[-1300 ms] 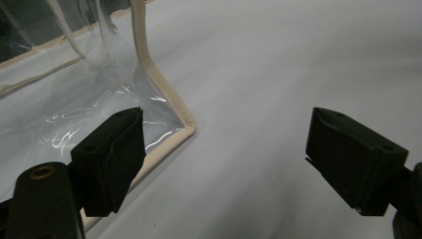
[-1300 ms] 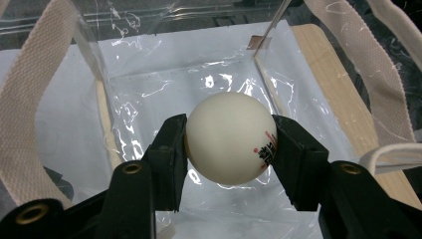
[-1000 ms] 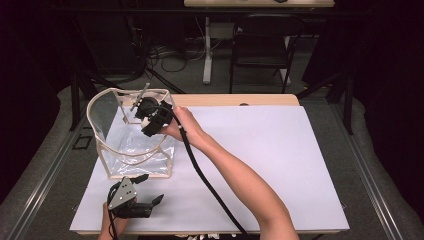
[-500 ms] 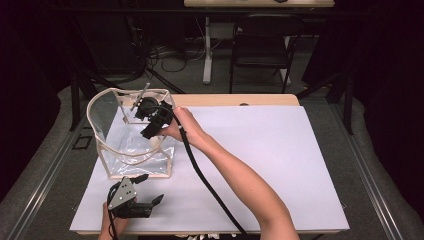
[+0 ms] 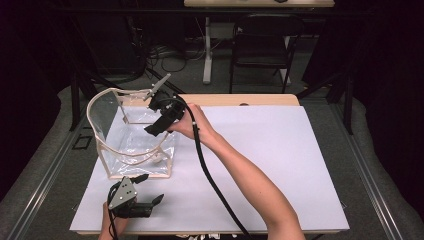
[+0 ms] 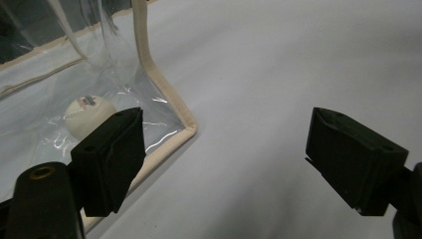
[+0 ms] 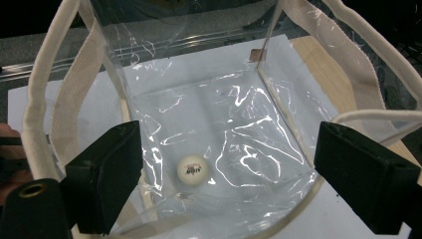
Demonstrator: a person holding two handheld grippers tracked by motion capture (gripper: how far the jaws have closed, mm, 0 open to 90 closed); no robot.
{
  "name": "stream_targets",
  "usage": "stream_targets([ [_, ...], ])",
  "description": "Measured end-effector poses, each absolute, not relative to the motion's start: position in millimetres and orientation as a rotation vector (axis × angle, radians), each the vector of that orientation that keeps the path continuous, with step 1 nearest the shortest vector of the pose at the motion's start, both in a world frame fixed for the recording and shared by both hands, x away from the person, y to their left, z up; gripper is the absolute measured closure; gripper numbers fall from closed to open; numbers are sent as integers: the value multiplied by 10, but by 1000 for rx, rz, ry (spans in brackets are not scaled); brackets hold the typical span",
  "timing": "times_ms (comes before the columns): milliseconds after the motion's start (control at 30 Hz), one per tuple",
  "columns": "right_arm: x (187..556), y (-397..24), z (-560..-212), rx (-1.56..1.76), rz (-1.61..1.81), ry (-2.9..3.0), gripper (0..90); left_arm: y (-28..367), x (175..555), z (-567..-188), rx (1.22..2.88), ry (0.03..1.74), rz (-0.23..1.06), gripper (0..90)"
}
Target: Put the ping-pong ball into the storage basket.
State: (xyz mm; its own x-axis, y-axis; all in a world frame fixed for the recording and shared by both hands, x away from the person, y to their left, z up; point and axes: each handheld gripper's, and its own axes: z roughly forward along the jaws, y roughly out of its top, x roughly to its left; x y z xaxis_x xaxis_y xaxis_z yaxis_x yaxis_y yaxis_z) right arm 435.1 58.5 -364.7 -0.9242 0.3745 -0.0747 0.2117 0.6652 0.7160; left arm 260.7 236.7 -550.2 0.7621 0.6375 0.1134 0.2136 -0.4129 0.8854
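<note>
- Your right gripper (image 5: pixel 156 126) hangs over the bag's (image 5: pixel 107 107) open top; its jaws have just been opening and now stand wide with nothing between them.
- Directly below, in the right gripper view, the ball (image 7: pixel 192 170) lies on the bag's clear floor, apart from both jaws.
- Your left gripper (image 5: pixel 150 203) rests low on the white table (image 5: pixel 280 165), near the bag's front corner; jaws wide apart, empty.
- In the left gripper view, the ball (image 6: pixel 89 113) shows through the clear wall, behind the beige trim.

bag (image 7: pixel 219 114): clear plastic, beige webbing trim
ball (image 7: pixel 192 170): white, dark print, between the jaws
table sheet (image 5: pixel 260 165): plain white
jaws: black
</note>
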Motion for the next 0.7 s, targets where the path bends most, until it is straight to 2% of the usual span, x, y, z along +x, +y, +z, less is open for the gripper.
stream_targets([
  [700, 4339, 36, -3618, 548, 1103, 2604, 67, 2359, 2606, -5514, 1982, 643, 544, 159],
])
